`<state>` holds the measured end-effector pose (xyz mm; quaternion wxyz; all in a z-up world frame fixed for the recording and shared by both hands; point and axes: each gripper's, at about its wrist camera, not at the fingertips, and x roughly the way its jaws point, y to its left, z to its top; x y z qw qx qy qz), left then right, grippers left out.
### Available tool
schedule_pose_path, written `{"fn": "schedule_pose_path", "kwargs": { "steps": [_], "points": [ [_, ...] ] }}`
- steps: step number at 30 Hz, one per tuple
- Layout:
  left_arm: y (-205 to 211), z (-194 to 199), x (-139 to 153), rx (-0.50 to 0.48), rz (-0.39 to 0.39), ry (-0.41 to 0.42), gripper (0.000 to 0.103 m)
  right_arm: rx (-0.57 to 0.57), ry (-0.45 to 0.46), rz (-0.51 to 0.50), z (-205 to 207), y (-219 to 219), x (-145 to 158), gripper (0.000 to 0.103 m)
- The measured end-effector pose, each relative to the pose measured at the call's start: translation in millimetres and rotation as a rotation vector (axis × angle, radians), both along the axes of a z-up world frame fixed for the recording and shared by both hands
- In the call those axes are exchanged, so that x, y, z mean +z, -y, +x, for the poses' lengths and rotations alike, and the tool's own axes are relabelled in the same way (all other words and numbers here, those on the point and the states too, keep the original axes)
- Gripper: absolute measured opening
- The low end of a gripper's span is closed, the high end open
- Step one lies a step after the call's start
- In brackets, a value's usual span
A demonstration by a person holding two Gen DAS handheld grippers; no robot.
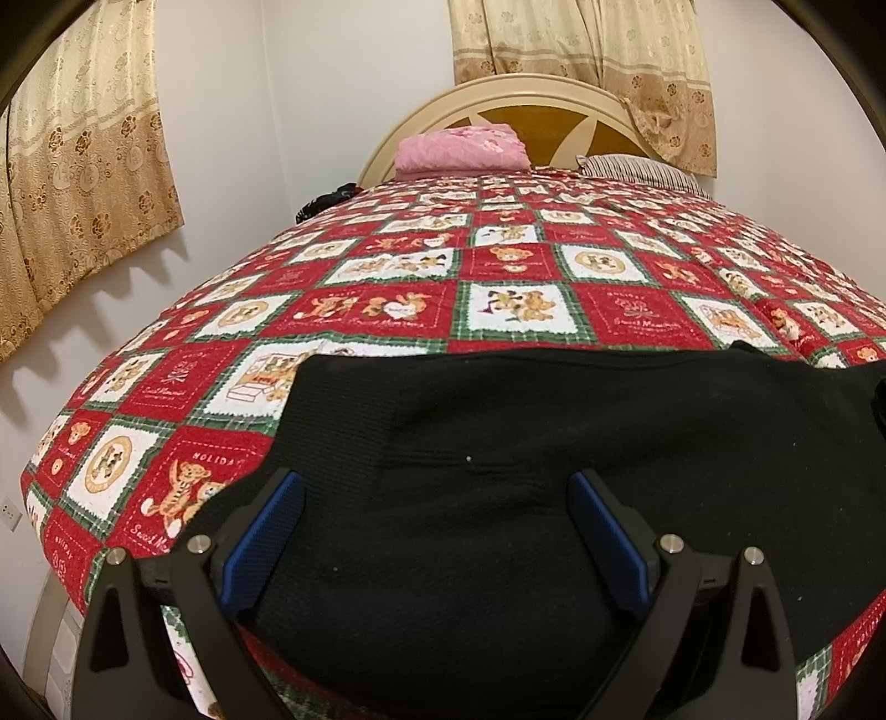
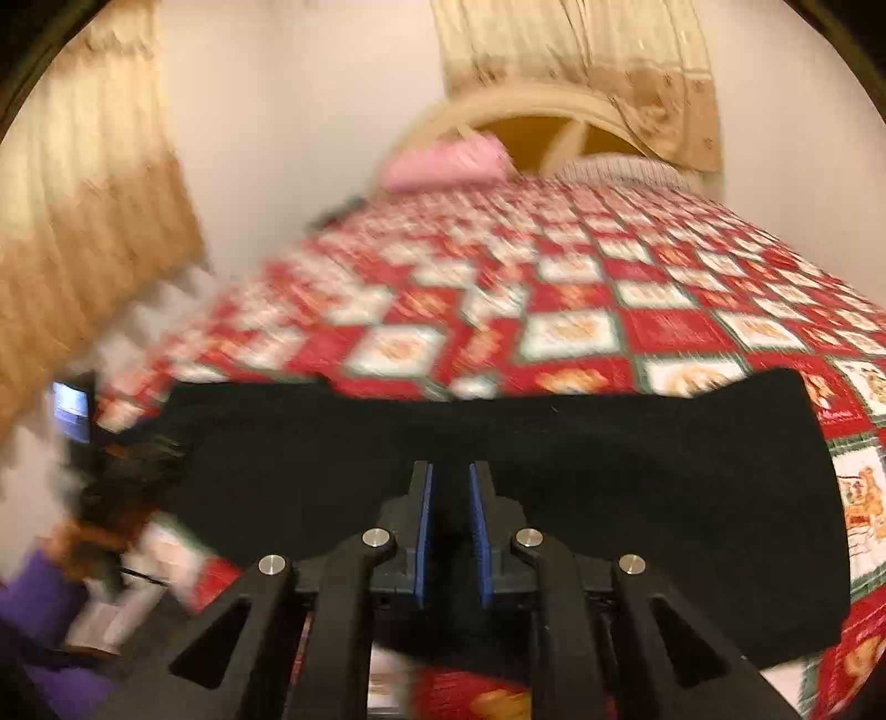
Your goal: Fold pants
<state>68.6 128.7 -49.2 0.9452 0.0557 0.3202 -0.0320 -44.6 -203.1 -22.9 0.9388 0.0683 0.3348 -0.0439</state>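
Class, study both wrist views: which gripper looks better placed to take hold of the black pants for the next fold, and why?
Probably the left gripper: its jaws stand wide open over the black pants, ready to close on the cloth. The right gripper is nearly shut above the pants, with nothing visibly pinched, and would have to reopen first.

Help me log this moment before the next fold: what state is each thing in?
Black pants: lying spread on the bedspread, near edge.
Left gripper: open, jaws wide over the pants.
Right gripper: nearly shut, a narrow gap, nothing visibly clamped.
Bedspread: spread flat over the bed.
Pink blanket: folded, at the headboard.
Curtains: drawn, hanging.
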Motion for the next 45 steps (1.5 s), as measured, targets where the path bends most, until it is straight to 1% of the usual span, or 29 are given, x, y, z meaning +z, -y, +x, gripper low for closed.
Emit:
{"fn": "schedule_pose_path", "kwargs": {
  "steps": [1, 2, 3, 4, 5, 7, 9, 12, 13, 15, 16, 17, 19, 21, 22, 23, 24, 25, 28, 29, 31, 33, 34, 37, 39, 41, 42, 43, 45],
  "points": [
    [0, 0, 0, 0.000, 0.000, 0.001, 0.099, -0.008, -0.035, -0.001, 7, 2, -8, 0.013],
    [0, 0, 0, 0.000, 0.001, 0.001, 0.099, -0.005, -0.055, 0.025, 14, 3, -16, 0.013],
    [0, 0, 0, -0.001, 0.000, -0.001, 0.099, -0.003, -0.053, 0.058, 21, 3, -22, 0.013],
    [0, 0, 0, -0.001, 0.000, -0.001, 0.099, -0.010, -0.033, 0.067, 26, 3, -24, 0.013],
    [0, 0, 0, -0.001, -0.001, -0.001, 0.099, -0.017, -0.013, 0.062, 32, 3, -24, 0.013],
    [0, 0, 0, -0.001, 0.000, -0.001, 0.099, -0.028, -0.004, 0.059, 45, -1, -27, 0.013],
    [0, 0, 0, -0.002, -0.001, 0.000, 0.099, -0.035, 0.006, 0.083, 56, 1, -32, 0.013],
    [0, 0, 0, -0.002, -0.002, 0.001, 0.099, -0.024, 0.000, 0.139, 62, 6, -27, 0.013],
    [0, 0, 0, -0.002, -0.002, 0.001, 0.099, -0.016, 0.001, 0.175, 60, 11, -24, 0.013],
    [0, 0, 0, -0.004, -0.004, 0.002, 0.099, -0.021, 0.059, 0.261, 47, 23, -13, 0.013],
    [1, 0, 0, -0.005, -0.004, 0.002, 0.099, -0.019, 0.103, 0.288, 33, 29, -3, 0.013],
    [1, 0, 0, -0.005, -0.004, 0.003, 0.099, -0.010, 0.116, 0.282, 24, 30, 2, 0.013],
    [1, 0, 0, -0.005, -0.004, 0.003, 0.099, -0.005, 0.106, 0.211, 5, 27, 9, 0.013],
    [0, 0, 0, -0.006, -0.005, 0.003, 0.099, -0.033, 0.084, 0.119, -14, 25, 5, 0.013],
    [1, 0, 0, -0.006, -0.006, 0.004, 0.099, -0.043, 0.066, 0.096, -21, 26, -2, 0.013],
    [1, 1, 0, -0.006, -0.005, 0.003, 0.099, -0.059, 0.020, 0.089, -24, 30, -14, 0.013],
    [0, 0, 0, -0.006, -0.004, 0.002, 0.099, -0.060, 0.011, 0.103, -27, 33, -22, 0.013],
    [1, 1, 0, -0.006, -0.003, 0.001, 0.099, -0.057, 0.054, 0.119, -35, 34, -24, 0.013],
    [0, 1, 0, -0.004, -0.003, -0.004, 0.099, -0.045, 0.055, 0.116, -36, 32, -10, 0.013],
    [0, 1, 1, -0.004, -0.002, -0.003, 0.099, -0.047, 0.095, 0.116, -41, 34, -2, 0.013],
    [-1, 2, 1, -0.005, -0.002, -0.003, 0.099, -0.095, 0.151, 0.083, -47, 43, 11, 0.013],
    [-1, 2, 1, -0.004, -0.004, -0.003, 0.099, -0.177, 0.167, 0.067, -51, 58, 14, 0.013],
    [-2, 2, 1, -0.004, -0.004, -0.001, 0.099, -0.214, 0.162, 0.086, -55, 68, 10, 0.013],
    [-5, 1, 2, -0.007, -0.015, -0.004, 0.099, -0.278, 0.081, 0.098, -58, 85, -13, 0.013],
    [-7, -2, 6, -0.010, -0.012, -0.013, 0.099, -0.273, 0.127, 0.101, -63, 84, -16, 0.013],
    [-14, -13, 14, -0.008, 0.000, -0.009, 0.099, -0.277, 0.089, 0.056, -57, 77, -10, 0.013],
    [-24, -22, 20, 0.004, 0.001, 0.007, 0.099, -0.275, 0.081, 0.031, -55, 74, -5, 0.013],
    [-32, -29, 24, 0.016, -0.007, 0.020, 0.099, -0.267, 0.096, 0.019, -55, 69, 0, 0.013],
    [-56, -41, 30, 0.054, -0.043, 0.032, 0.099, -0.213, 0.165, 0.018, -58, 53, 10, 0.013]
  ]
}}
